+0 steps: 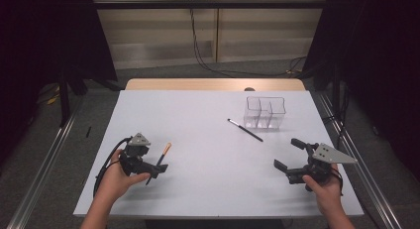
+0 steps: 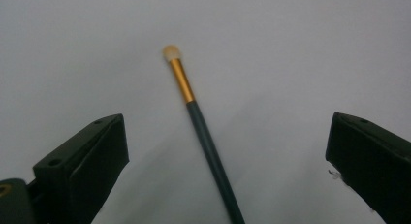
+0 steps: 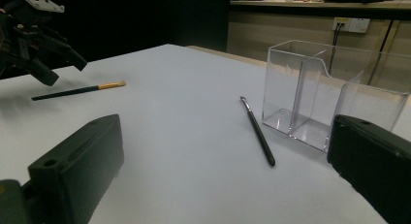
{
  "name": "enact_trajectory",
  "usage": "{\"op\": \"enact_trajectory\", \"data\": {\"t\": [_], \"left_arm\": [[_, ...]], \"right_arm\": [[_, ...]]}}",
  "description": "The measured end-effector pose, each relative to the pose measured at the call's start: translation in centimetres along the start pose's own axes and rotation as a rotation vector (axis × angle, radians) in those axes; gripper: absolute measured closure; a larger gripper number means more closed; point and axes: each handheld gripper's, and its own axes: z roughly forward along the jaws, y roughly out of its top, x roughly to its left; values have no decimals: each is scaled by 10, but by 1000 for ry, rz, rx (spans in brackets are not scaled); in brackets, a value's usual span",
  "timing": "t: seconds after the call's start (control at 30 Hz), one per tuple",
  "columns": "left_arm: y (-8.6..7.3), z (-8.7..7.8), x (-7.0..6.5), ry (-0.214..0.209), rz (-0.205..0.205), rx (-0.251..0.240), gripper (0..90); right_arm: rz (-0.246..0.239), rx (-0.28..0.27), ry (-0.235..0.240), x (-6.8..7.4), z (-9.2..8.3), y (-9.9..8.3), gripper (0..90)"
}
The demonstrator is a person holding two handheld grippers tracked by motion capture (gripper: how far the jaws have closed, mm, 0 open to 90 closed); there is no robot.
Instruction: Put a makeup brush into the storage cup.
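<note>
Gold-banded brush (image 2: 203,132) lies between my spread left gripper (image 2: 228,156) jaws, ungrasped; right gripper (image 3: 228,170) spread too; organiser (image 3: 334,95) ahead holds nothing yet.

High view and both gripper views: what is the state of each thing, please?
Left gripper: open, jaws on either side of the gold-banded brush, not touching it.
Right gripper: open, holding nothing.
Gold-banded brush: lying flat on the table.
Black brush: lying flat, beside the organiser.
Clear organiser: upright, empty.
</note>
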Motion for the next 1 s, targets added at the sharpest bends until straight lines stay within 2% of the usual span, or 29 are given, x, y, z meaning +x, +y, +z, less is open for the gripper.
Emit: {"op": "enact_trajectory", "data": {"t": [0.07,0.1,0.13,0.17,0.2,0.37,0.4,0.43,0.53,0.6,0.73,0.8,0.83,0.87,1.0], "left_arm": [[1,3,0,5,-9,51,25],[1,3,0,5,-9,51,31],[2,5,0,11,-5,99,44],[2,5,0,11,-5,99,51],[3,7,-1,14,-16,140,56],[5,9,-2,32,-41,208,158],[5,9,-2,40,-39,217,158],[6,8,-2,59,-35,247,203],[5,8,-2,69,-35,264,280],[6,5,-3,82,-24,294,336],[8,4,-4,86,-15,321,440],[9,5,-5,87,-23,325,457],[10,5,-5,87,-17,335,499],[11,5,-5,91,-10,342,499],[15,6,-9,94,-10,382,614]], "right_arm": [[-2,0,1,0,0,0,0],[-2,0,1,0,0,0,0],[0,1,3,0,1,0,0],[-1,1,3,0,1,0,0],[0,2,4,0,1,0,0],[0,2,4,0,0,0,0],[0,2,4,0,0,0,0],[0,0,4,0,0,0,0],[0,2,5,0,1,0,0],[0,4,7,0,1,0,0],[-2,6,11,0,2,0,0],[-2,6,11,0,2,0,0],[0,7,11,0,2,0,0],[0,7,11,0,2,0,0],[-1,8,11,0,2,0,0]]}}
